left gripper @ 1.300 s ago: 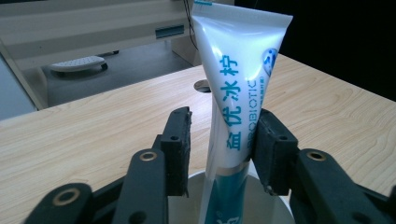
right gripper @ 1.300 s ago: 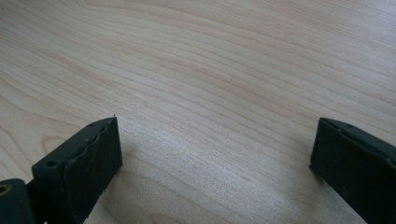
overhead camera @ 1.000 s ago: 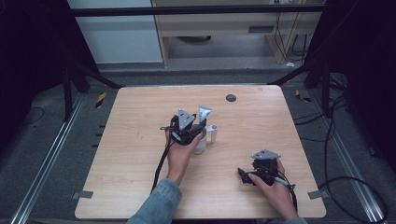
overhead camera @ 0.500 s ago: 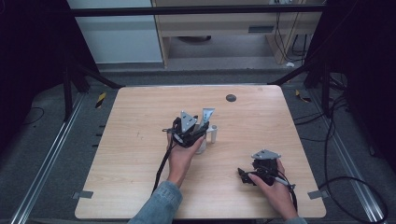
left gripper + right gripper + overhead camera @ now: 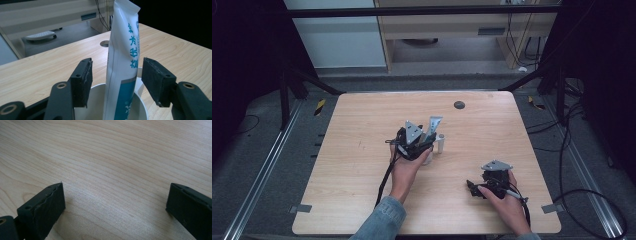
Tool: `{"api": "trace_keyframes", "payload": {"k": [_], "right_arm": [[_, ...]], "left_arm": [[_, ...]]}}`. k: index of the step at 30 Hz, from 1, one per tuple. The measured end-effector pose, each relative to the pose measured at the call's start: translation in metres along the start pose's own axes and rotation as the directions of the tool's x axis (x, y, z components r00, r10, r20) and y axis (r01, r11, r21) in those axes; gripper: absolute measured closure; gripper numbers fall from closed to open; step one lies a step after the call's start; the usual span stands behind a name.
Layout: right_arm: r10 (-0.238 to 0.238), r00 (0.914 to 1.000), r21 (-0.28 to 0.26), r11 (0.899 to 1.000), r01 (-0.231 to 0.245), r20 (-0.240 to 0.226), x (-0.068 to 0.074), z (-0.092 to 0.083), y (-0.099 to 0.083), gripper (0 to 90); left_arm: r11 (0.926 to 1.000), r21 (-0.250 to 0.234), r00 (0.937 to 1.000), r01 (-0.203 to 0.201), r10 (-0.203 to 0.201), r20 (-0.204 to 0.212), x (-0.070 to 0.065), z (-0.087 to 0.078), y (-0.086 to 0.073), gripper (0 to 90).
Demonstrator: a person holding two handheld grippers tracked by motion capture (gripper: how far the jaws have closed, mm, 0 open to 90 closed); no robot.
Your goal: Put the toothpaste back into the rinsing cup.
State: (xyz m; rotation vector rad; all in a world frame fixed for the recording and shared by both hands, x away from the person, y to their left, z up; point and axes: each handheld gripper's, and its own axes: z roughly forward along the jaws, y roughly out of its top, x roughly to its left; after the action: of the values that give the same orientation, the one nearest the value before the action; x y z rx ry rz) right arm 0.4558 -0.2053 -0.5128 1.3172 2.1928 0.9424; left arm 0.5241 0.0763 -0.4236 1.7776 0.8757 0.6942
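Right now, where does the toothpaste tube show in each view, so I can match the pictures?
High view: the toothpaste tube stands upright in a white cup at the table's middle, just ahead of the left tongs.
Left gripper view: the tube rises from the cup between the open jaws, touching neither.
Right gripper view: bare tabletop between its open jaws.
Shared landmark: the table's round hole.

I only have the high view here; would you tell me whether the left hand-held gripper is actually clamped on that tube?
Observer: No. In the left gripper view the left hand-held gripper is open, its pads apart from the toothpaste tube on both sides.
Operator: Thank you. What is the tube standing in?
Observer: A white cup; the tube stands upright inside it.
Operator: And is the right one holding anything?
Observer: No. The right hand-held gripper is open over bare wooden table.
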Motion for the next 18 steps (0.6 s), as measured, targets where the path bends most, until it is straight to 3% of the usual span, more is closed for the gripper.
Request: {"api": "trace_keyframes", "payload": {"k": [7, 15, 18], "right_arm": [[0.0, 1.0, 0.0, 1.0, 0.0, 0.0, 0.0, 0.0, 0.0, 2.1], [0.0, 1.0, 0.0, 1.0, 0.0, 0.0, 0.0, 0.0, 0.0, 2.2], [-0.001, 1.0, 0.0, 1.0, 0.001, 0.001, 0.0, 0.0, 0.0, 2.2]], "left_arm": [[1.0, -0.001, 0.9999, -0.004, 0.004, 0.01, 0.003, -0.008, 0.005, 38.2], [0.9997, 0.024, 0.996, -0.004, 0.002, 0.089, 0.008, -0.015, 0.009, 32.4], [0.9993, 0.036, 0.9958, -0.011, 0.008, 0.091, 0.011, -0.019, 0.01, 30.3]]}}
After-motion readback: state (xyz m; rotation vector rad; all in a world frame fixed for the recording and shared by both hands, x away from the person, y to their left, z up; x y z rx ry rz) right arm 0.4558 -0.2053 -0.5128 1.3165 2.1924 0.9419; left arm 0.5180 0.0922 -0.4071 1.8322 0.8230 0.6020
